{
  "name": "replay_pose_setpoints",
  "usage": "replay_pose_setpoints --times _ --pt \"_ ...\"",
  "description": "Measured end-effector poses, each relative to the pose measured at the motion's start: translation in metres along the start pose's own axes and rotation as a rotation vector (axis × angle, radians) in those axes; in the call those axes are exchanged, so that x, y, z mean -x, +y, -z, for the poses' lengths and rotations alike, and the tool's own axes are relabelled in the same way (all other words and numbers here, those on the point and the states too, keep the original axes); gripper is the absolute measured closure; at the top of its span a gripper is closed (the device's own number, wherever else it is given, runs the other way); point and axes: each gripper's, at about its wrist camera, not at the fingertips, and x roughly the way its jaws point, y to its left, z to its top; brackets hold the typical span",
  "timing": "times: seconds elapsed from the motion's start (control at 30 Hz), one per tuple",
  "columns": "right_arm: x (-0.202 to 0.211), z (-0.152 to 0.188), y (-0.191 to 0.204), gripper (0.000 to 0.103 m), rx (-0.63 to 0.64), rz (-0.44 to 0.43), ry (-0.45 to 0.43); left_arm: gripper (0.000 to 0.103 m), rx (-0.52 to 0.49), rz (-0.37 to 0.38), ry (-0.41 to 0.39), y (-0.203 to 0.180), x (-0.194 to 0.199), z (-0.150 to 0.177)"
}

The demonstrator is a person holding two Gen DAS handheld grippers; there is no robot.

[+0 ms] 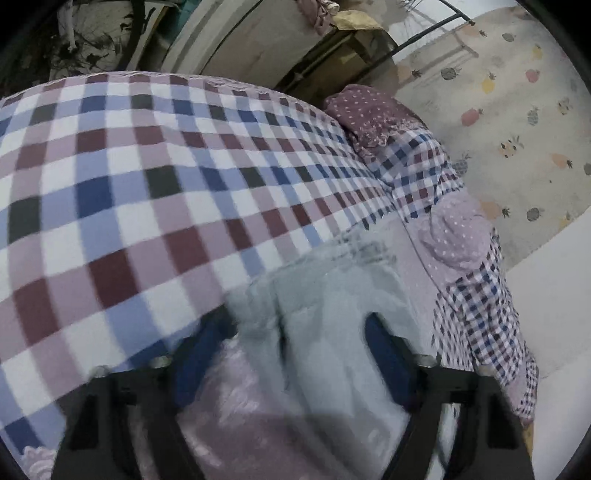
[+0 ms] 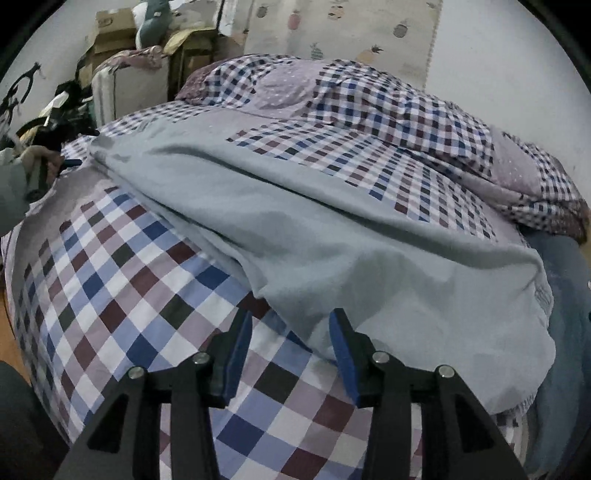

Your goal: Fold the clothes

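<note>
The right gripper [image 2: 291, 328] stands partly open with its blue pads clear of the cloth, its tips at the near edge of the grey garment [image 2: 295, 221]. That garment lies spread across the checked bedcover [image 2: 122, 280]. The left gripper [image 1: 295, 328], blurred, is parted over the garment's other end; whether it pinches cloth I cannot tell. Beyond lie a rumpled checked quilt [image 2: 388, 107], cardboard boxes [image 2: 110, 33] and a pineapple-print curtain [image 1: 517, 110].

A home bedroom: a bed under a checked quilt [image 2: 110, 280], pillows [image 2: 369, 103], pineapple-print curtain [image 1: 517, 110], cardboard boxes [image 2: 110, 29].
</note>
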Motion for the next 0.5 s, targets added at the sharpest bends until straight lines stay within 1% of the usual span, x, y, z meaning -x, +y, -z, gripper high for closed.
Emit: replay_pose_setpoints --times 0.03,0.07,0.1,0.17,0.23,0.3,0.33,0.37,0.43,0.47,0.5 --pt "0.001 0.0 -0.001 0.057 -0.003 0.004 0.0 0.083 0.006 -0.022 0.008 -0.003 -0.003 -0.003" --pt "0.002 0.0 -0.002 0.057 -0.005 0.009 0.0 0.089 0.02 -0.019 0.01 -0.005 -0.003 -0.005" --pt "0.003 0.0 -0.003 0.057 -0.008 0.013 -0.001 0.091 0.033 -0.005 0.007 -0.006 0.0 -0.007" --pt "0.005 0.0 -0.006 0.057 -0.012 0.022 -0.004 0.092 0.029 0.058 -0.033 -0.012 0.019 -0.013" --pt "0.011 -0.001 -0.011 0.057 -0.02 0.032 -0.015 0.092 0.002 0.122 -0.084 -0.015 0.043 -0.019" --pt "0.019 0.0 -0.019 0.057 -0.033 0.039 -0.03 0.092 -0.049 0.092 -0.117 -0.014 0.046 -0.02" --pt "0.021 0.0 -0.023 0.057 -0.037 0.042 -0.036 0.092 -0.059 0.041 -0.088 -0.009 0.034 -0.02" --pt "0.024 0.002 -0.027 0.057 -0.042 0.045 -0.04 0.091 -0.052 0.01 -0.05 -0.003 0.024 -0.02" --pt "0.027 0.006 -0.034 0.057 -0.061 0.049 -0.046 0.091 -0.044 -0.035 0.003 0.006 0.01 -0.014" --pt "0.027 0.009 -0.038 0.057 -0.074 0.051 -0.047 0.089 -0.04 -0.046 0.02 0.01 0.006 -0.012" --pt "0.028 0.012 -0.042 0.057 -0.087 0.053 -0.047 0.082 -0.035 -0.029 0.009 0.012 0.01 -0.011"
